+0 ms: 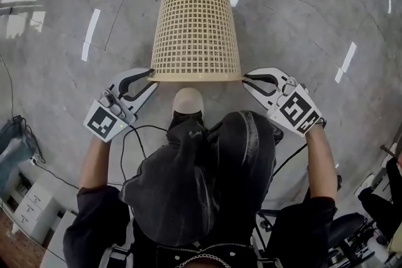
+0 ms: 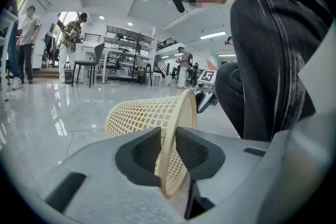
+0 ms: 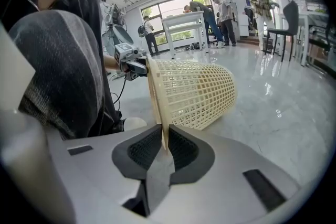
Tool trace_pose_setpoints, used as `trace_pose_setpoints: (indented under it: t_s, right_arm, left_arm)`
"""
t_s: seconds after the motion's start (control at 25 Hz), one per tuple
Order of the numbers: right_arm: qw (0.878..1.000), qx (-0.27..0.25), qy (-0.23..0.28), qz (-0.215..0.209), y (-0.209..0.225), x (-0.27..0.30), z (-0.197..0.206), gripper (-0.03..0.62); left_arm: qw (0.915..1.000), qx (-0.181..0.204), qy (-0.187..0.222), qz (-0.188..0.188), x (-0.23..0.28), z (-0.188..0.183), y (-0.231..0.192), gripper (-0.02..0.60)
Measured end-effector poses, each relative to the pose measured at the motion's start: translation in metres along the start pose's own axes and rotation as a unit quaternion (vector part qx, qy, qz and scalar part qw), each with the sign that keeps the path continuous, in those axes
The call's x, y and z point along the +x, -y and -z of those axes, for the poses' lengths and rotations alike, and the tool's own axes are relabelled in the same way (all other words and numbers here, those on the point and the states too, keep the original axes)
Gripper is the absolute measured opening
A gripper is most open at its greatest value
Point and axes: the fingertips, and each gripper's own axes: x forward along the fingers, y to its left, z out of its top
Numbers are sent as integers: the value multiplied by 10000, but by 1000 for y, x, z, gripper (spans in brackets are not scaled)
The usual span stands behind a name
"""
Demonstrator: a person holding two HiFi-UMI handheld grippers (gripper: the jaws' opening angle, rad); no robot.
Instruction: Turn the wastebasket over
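Mesh wastebasket lies on its side on the floor, body stretching away beyond the fingers. We hold its rim clamped between them, left gripper and right gripper on opposite sides, so it should swing over evenly.

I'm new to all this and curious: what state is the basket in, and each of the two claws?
wastebasket: lying on its side on the floor, rim toward the person.
left claw: shut on the wastebasket's rim.
right claw: shut on the rim's opposite side.
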Motion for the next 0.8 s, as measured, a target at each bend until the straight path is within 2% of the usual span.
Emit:
trace_pose_setpoints:
  t_s: [0.24,0.4,0.52,0.64,0.72,0.8]
  right_arm:
    - [9941,803,728,6,27,-19,-32,46]
    - [9857,1430,878,-173,45,-34,-56,46]
    - [9794,1721,983,-396,56,-48,-75,44]
    - [9700,2173,907,-597,66,-60,-87,43]
    - [9638,2488,743,-613,76,-62,-91,43]
    - [9538,2859,739,-556,90,-64,-95,44]
  left_arm:
    - [9998,-14,214,-53,4,-32,-29,76]
    - [9991,-24,415,10,11,-69,-55,69]
    - [9997,132,214,11,18,-91,-71,58]
    - [9996,143,-94,233,25,-108,-80,63]
    - [9990,100,-305,315,32,-117,-88,66]
    - [9989,27,-401,237,41,-125,-102,66]
